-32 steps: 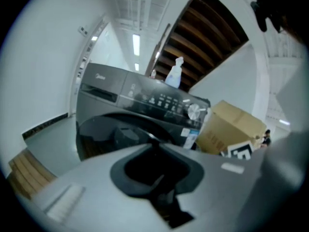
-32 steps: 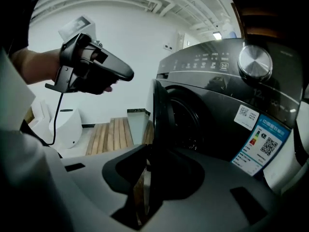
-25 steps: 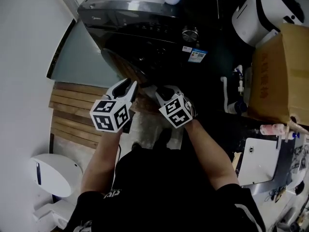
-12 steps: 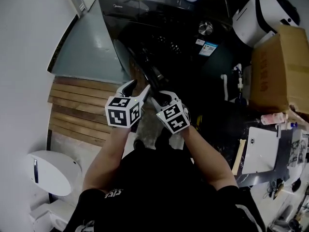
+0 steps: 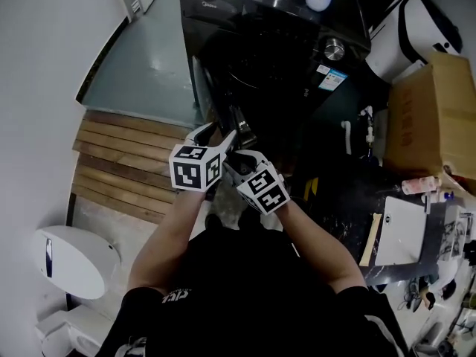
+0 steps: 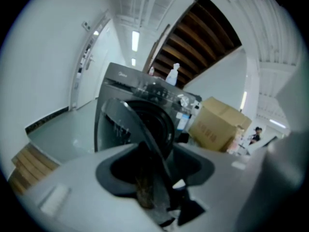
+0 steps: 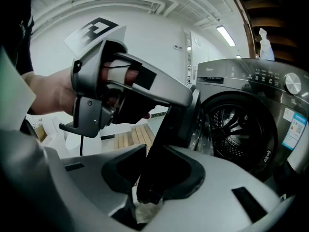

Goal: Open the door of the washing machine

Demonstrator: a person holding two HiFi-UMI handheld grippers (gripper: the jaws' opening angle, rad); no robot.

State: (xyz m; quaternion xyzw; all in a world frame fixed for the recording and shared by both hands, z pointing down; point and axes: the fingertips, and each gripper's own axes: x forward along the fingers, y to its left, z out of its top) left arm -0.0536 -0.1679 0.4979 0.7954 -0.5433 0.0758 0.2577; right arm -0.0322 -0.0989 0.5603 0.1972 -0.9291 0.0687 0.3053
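Door (image 5: 238,121) stands swung well out from the washer (image 5: 275,43), wider than a second ago, its edge loose between the left gripper's (image 5: 216,134) now-spread jaws and pinched by the right gripper's (image 5: 239,159) jaws, which are opening, so the task looks nearly done.

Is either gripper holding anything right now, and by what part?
The right gripper pinches the washing machine door by its free edge, jaws opening. The left gripper is open around that edge, not gripping.
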